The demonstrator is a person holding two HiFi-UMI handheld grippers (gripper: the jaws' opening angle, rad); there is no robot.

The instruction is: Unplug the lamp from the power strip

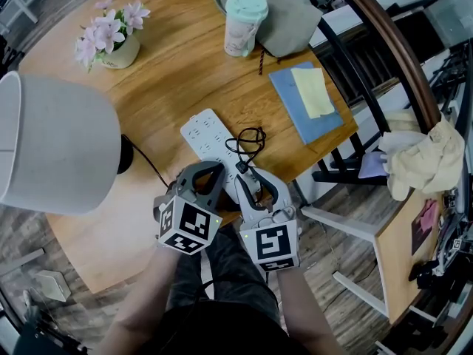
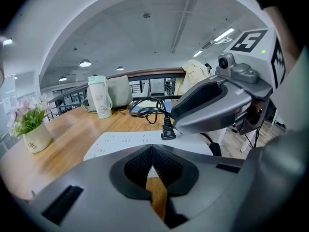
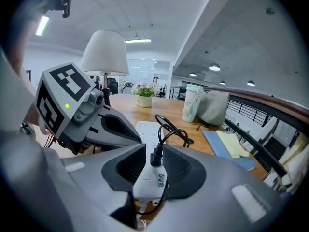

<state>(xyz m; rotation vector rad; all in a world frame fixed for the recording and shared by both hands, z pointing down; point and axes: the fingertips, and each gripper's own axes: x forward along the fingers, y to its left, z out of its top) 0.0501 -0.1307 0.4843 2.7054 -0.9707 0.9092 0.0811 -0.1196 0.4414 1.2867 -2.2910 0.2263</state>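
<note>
Grippers sit side by side at the near end of the white power strip [image 1: 211, 135], which lies flat near the middle of the round wooden table [image 1: 185, 72]. The right gripper [image 3: 153, 161] has its jaws closed in on the black plug [image 3: 156, 157], one pad on each side of it, and the plug stands upright in a socket at the strip's near end. From the plug a black cord [image 1: 247, 140] rises and loops into a loose coil lying partly on the strip and partly on the wood just beside it. The left gripper [image 2: 151, 149] has its jaw tips pressed together with nothing between them. It is at the strip's near-left corner, with bare wood showing below the pads, and the other gripper is close on its right. The lamp [image 1: 52, 146], with its white shade, stands at the table's left edge, and a dark cable runs from its base toward the grippers. At the far side of the table are a pot of pink flowers [image 1: 118, 50] and a cup with a mint lid [image 1: 244, 22], which stands against a grey bag [image 1: 288, 17]. A blue notebook [image 1: 307, 109] with a yellow sheet on top lies to the right of the strip, well apart from it.
</note>
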